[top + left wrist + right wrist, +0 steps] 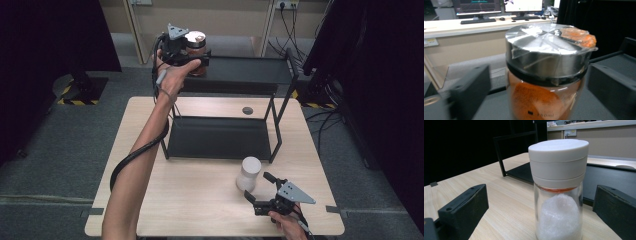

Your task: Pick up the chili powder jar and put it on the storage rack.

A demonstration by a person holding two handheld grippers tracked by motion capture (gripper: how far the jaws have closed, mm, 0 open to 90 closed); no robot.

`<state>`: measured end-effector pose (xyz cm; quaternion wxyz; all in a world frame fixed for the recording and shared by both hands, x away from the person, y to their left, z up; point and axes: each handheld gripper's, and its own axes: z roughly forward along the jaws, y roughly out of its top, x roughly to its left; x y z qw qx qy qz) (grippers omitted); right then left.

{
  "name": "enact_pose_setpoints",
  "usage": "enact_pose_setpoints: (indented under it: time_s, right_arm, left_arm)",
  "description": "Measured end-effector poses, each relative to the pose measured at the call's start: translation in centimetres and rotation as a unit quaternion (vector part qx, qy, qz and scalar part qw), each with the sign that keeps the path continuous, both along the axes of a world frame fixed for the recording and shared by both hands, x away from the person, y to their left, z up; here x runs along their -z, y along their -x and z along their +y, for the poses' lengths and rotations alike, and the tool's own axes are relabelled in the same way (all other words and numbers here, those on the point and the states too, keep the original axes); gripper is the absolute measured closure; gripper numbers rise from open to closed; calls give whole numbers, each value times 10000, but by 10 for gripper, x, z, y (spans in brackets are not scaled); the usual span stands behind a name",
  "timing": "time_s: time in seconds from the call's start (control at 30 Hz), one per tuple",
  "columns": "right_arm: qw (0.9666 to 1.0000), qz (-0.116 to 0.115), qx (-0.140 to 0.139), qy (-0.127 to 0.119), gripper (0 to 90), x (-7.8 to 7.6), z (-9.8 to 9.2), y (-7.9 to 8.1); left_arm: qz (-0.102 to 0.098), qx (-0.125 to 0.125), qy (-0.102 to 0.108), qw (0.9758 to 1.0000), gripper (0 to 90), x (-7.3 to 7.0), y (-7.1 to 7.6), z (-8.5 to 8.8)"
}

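Straddling spice jar (546,75) on shelf (250,70), left claw (192,57) open, right claw (541,212) open around salt jar (559,190).

Two jars (195,42) (248,172), one rack (235,75), two tongs (200,61) (260,190)

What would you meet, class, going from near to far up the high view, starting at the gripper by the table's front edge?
Right gripper → white-lidded jar on the table → rack's lower shelf → rack's upper shelf → orange-filled jar between the left gripper's jaws.
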<state>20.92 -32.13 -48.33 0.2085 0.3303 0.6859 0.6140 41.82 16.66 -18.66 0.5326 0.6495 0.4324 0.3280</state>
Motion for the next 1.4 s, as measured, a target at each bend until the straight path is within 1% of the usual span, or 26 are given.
enact_pose_setpoints:
  time_s: [0.07, 0.13, 0.23, 0.33, 0.4, 0.47, 0.57, 0.67, 0.8, 0.93, 1.07, 1.17, 1.3, 1.4]
  right_arm:
    - [10000, 2, -1, -2, 3, 0, 0, 0]
    - [10000, -3, -4, 4, 3, 0, 0, 0]
    - [10000, -3, -5, 6, 3, 0, 0, 0]
    - [10000, -3, -2, 9, 3, 0, 1, 0]
    - [10000, -8, -5, 11, 3, 0, 1, 0]
    - [10000, -7, -3, 7, 3, 0, 1, 0]
    - [10000, -4, 6, 4, 3, 0, 1, 0]
    - [10000, -11, 2, 10, 3, 0, 1, 0]
    - [10000, -7, -3, 17, 3, 0, 1, 0]
    - [10000, -3, 0, 17, 3, 0, 1, 0]
    - [10000, -7, 6, 9, 3, 0, 1, 0]
    - [10000, 7, 10, 11, 3, 0, 2, 0]
    - [10000, -1, -2, 14, 3, 0, 2, 0]
    - [10000, 3, 6, 10, 3, 0, 2, 0]
  left_arm:
    - [-18, -31, 25, 10000, 5, 1, 2, 0]
    - [-32, -18, 59, 10000, 1, 2, 4, 1]
    - [-41, 23, 52, 10000, 0, 2, 7, 3]
    - [-56, 132, 100, 9998, 0, 4, 10, 6]
    - [-130, 241, 49, 9996, 0, 6, 11, 9]
    - [-100, 192, 84, 9997, 0, 7, 15, 7]
    - [-83, 233, 245, 9994, 0, 12, 19, 11]
    - [-130, 264, 203, 9994, 1, 15, 23, 11]
    - [-100, 336, 227, 9991, 2, 18, 31, 12]
    - [-137, 434, 255, 9986, 2, 23, 38, 14]
    - [-180, 517, 231, 9982, 2, 26, 45, 16]
    - [-211, 588, 270, 9977, 2, 30, 51, 19]
    - [-239, 653, 264, 9972, 3, 32, 55, 20]
    - [-285, 750, 267, 9964, 3, 36, 62, 21]
